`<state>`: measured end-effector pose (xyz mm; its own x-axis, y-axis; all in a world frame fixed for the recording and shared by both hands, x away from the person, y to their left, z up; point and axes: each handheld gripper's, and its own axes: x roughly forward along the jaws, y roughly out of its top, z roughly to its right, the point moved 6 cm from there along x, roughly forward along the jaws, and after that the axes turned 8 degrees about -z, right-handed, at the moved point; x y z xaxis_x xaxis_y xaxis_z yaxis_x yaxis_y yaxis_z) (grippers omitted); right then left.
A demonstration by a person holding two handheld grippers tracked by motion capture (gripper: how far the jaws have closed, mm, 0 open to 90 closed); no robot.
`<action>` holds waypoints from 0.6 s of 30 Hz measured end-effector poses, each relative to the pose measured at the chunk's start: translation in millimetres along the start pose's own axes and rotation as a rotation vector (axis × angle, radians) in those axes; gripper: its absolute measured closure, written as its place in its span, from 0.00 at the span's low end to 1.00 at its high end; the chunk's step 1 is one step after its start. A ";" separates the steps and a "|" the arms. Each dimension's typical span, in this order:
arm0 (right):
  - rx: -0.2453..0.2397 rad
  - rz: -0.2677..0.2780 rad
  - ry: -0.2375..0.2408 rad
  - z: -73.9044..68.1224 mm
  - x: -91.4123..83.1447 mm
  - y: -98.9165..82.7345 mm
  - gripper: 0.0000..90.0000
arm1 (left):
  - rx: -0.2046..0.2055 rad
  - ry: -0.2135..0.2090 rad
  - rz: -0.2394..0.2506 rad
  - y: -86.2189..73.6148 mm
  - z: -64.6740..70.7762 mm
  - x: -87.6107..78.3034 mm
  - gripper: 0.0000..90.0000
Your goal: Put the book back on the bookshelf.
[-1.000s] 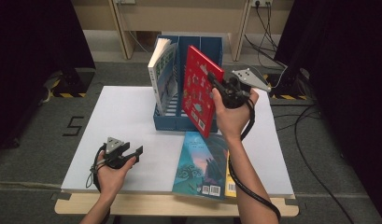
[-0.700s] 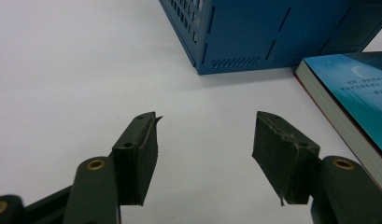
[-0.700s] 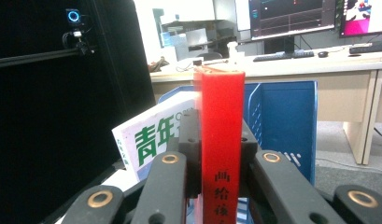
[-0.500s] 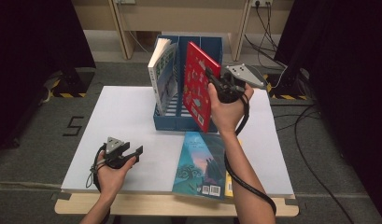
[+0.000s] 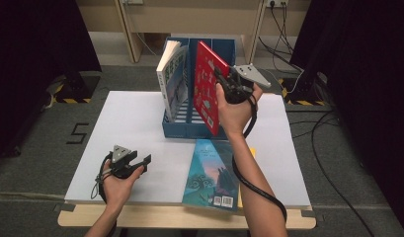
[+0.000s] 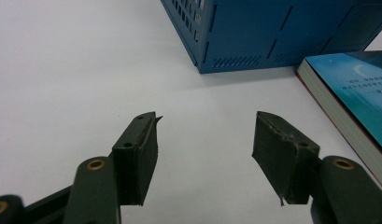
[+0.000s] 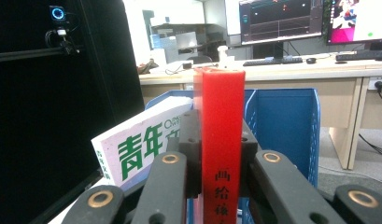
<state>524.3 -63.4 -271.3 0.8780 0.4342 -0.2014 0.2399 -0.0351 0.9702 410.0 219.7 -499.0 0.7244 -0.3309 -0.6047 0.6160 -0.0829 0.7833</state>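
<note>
Above the blue file rack (image 5: pixel 189 129), right gripper (image 5: pixel 220 79) fingers clamp the red book (image 5: pixel 205 94) — left gripper (image 5: pixel 146 160) fingers wide.

grey floor (image 5: pixel 36 123), black curtains (image 5: pixel 36 39), wooden desk (image 7: pixel 291 74)

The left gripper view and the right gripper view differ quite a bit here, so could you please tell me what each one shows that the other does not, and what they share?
Left gripper view: the open left gripper with nothing between its fingers, bare white table, and a blue book lying flat beside the rack.

Right gripper view: the right gripper shut on a red book by its spine, a white book leaning in the rack, and a desk with monitors behind.

Both: the blue rack.
</note>
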 end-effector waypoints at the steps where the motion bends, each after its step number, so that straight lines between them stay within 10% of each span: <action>1: -0.004 0.000 -0.003 0.2 1.0 0.4 0.89 | 0.000 0.000 0.000 0.0 0.1 0.1 0.44; 18: -0.003 0.004 -0.019 -4.1 21.5 6.5 0.89 | -0.001 -0.004 -0.009 -2.1 -0.1 1.0 0.44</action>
<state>543.0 -50.7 -268.8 0.8866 0.4172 -0.1999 0.2349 -0.0337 0.9714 409.6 219.6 -501.3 0.7173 -0.3338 -0.6116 0.6232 -0.0850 0.7774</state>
